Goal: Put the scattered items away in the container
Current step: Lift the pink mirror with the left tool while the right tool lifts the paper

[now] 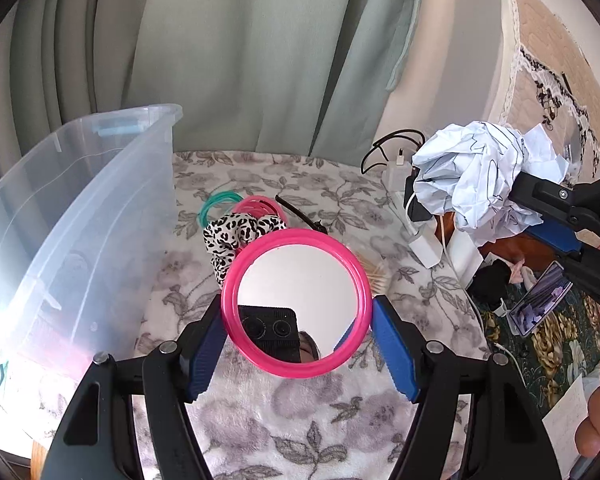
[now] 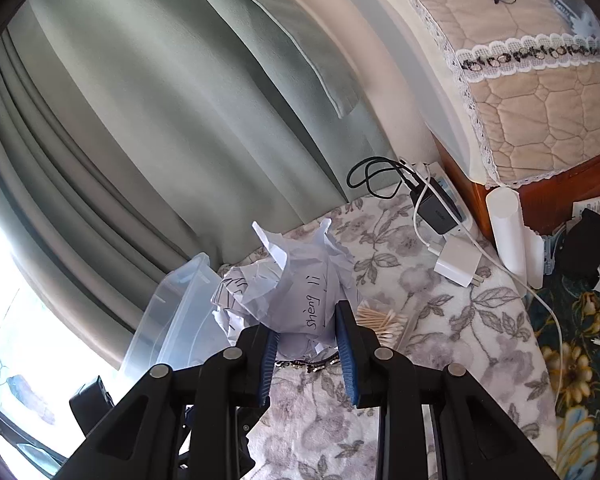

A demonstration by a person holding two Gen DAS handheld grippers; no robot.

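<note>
Fingers of our left gripper (image 1: 298, 340) are pinching the pink-rimmed mirror (image 1: 297, 303) above the floral cloth (image 1: 300, 420) beside the clear container (image 1: 72, 216), while our right gripper (image 2: 306, 346) is squeezing crumpled paper (image 2: 296, 292) near that container's rim.

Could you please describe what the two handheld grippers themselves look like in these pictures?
Both the left gripper and the right gripper have black plastic linkage arms joined by round silver pins. Each finger carries a blue ribbed pad. No cables run along them, and no sleeve is visible.
</note>
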